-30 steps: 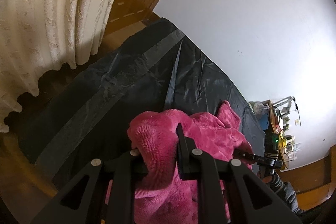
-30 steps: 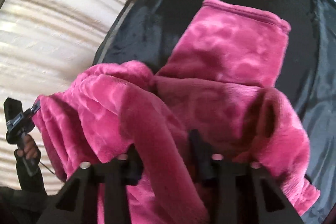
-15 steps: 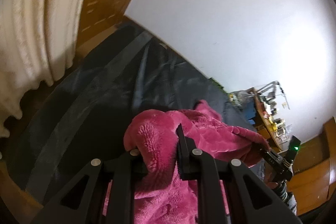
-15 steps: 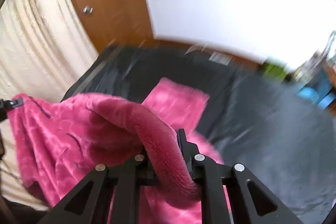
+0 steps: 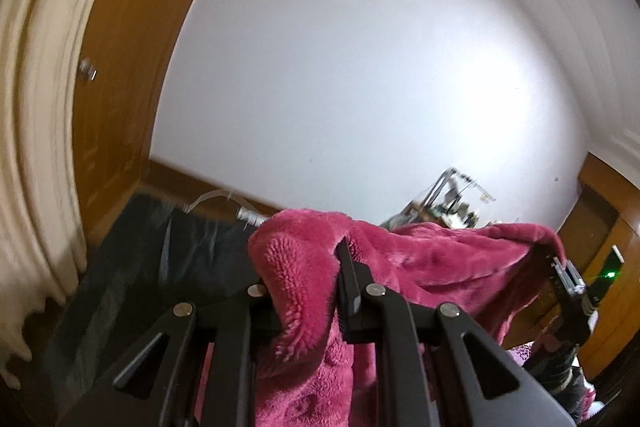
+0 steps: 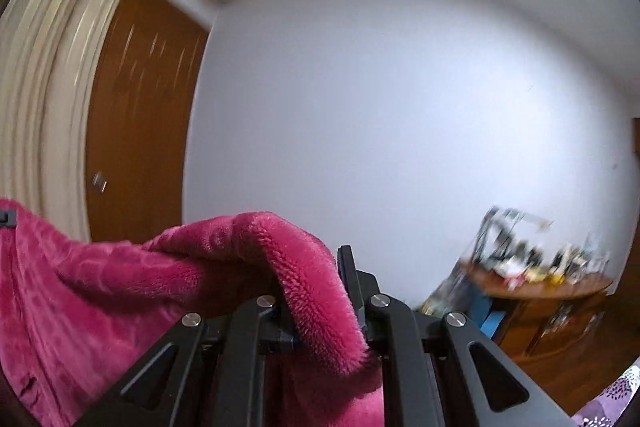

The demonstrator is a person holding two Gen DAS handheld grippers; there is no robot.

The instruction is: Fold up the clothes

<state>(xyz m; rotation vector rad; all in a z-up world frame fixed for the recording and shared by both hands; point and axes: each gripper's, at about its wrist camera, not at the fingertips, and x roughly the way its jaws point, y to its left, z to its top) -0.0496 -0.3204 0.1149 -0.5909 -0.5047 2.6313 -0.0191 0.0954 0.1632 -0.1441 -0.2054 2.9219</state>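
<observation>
Both grippers were clamped on the pink fleece garment (image 5: pixel 420 259): the left gripper (image 5: pixel 306 291) and the right gripper (image 6: pixel 316 295) each pinched a bunched edge. It hung stretched between them in the air, above the dark sheet's (image 5: pixel 132 279) far edge, probably so it would spread flat for folding.

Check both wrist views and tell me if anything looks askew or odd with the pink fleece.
Nothing stands out. The pink fleece garment hangs stretched between the left gripper and the right gripper, each shut on a bunched edge. No tear or stain shows, though both views are motion-blurred.
</observation>
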